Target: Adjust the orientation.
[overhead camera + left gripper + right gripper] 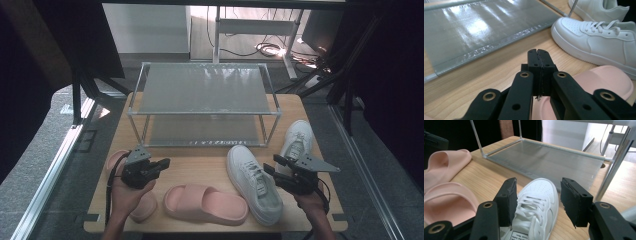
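Over the near sneaker [536,202] hangs the right claw [537,202], jaws apart and straddling its laces, while the left claw [539,72] sits pressed together, empty, above a pink slide [599,82]. Looks like the grab is just starting: next, drop and squeeze the sneaker, probably bound for the rack [205,90].

White sneakers [253,182], pink slides [206,203], a grey shelf rack [202,90], a light wooden table [200,165].

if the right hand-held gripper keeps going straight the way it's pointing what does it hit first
Most likely the white sneaker: it lies directly between the open jaws of the right hand-held gripper, with the shoe rack beyond it.
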A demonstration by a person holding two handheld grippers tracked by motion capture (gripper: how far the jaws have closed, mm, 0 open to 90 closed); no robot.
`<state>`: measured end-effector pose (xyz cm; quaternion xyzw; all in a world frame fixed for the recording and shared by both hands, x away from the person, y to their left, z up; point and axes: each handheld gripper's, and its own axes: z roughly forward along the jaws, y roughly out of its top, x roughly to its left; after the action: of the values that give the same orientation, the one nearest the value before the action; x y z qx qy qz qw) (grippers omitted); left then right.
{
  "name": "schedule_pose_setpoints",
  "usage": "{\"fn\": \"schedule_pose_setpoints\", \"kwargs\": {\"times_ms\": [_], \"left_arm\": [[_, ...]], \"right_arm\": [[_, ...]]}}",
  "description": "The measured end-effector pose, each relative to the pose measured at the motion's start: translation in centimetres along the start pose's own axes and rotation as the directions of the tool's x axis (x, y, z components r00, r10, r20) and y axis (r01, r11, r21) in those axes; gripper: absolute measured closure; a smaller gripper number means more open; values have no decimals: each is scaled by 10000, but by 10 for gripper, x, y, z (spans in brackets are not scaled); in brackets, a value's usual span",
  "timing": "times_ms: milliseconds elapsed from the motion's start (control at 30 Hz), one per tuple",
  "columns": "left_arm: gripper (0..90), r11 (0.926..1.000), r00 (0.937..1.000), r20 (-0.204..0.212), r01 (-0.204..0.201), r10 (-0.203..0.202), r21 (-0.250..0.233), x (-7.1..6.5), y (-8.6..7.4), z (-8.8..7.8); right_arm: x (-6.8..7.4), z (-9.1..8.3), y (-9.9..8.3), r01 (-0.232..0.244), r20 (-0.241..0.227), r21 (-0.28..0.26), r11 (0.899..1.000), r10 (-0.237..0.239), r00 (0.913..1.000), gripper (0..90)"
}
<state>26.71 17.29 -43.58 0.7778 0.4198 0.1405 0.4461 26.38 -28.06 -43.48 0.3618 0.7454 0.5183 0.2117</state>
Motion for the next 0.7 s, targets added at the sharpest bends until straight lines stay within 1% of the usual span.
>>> {"fn": "schedule_pose_setpoints", "kwargs": {"times_ms": [133, 200, 233, 267, 333, 400, 500, 600, 667, 700], "left_arm": [[900, 9999, 10000, -59, 53, -52, 136, 1, -1, 2], [900, 9998, 9999, -128, 109, -107, 163, 3, -2, -1], [900, 9995, 9993, -238, 287, -284, 154, 7, -5, -6], [900, 9995, 9993, -238, 287, -284, 154, 7, -5, -6], [900, 9990, 9988, -241, 429, -426, 102, 9, -9, -10], [900, 9986, 9985, -265, 494, -489, 183, 9, -14, -12], [900, 9966, 9970, -415, 678, -659, 469, 11, -30, -12], [900, 9926, 9944, -509, 962, -926, 739, 15, -43, -8], [900, 9897, 9934, -518, 1066, -1020, 956, 16, -50, -4], [900, 9897, 9934, -518, 1066, -1020, 956, 16, -50, -4]], "right_arm": [[-1, -2, -2, -76, 67, 15, 10000, 76, 9999, 471], [-1, -5, -2, -117, 154, -51, 9999, 118, 9998, 471], [-2, -6, -2, -127, 171, -66, 9999, 128, 9998, 471], [-2, -6, -2, -125, 184, -73, 9999, 126, 9998, 471], [-2, -7, -2, -138, 192, -86, 9999, 139, 9997, 471], [-2, -6, -2, -184, 205, -77, 9998, 185, 9996, 471], [-1, -5, -3, -191, 177, -27, 9998, 192, 9997, 471], [0, -3, -4, -168, 150, 23, 9999, 168, 9997, 471], [2, -1, -4, -157, 117, 71, 9999, 157, 9998, 471], [2, -1, -4, -157, 117, 71, 9999, 157, 9998, 471]]}}
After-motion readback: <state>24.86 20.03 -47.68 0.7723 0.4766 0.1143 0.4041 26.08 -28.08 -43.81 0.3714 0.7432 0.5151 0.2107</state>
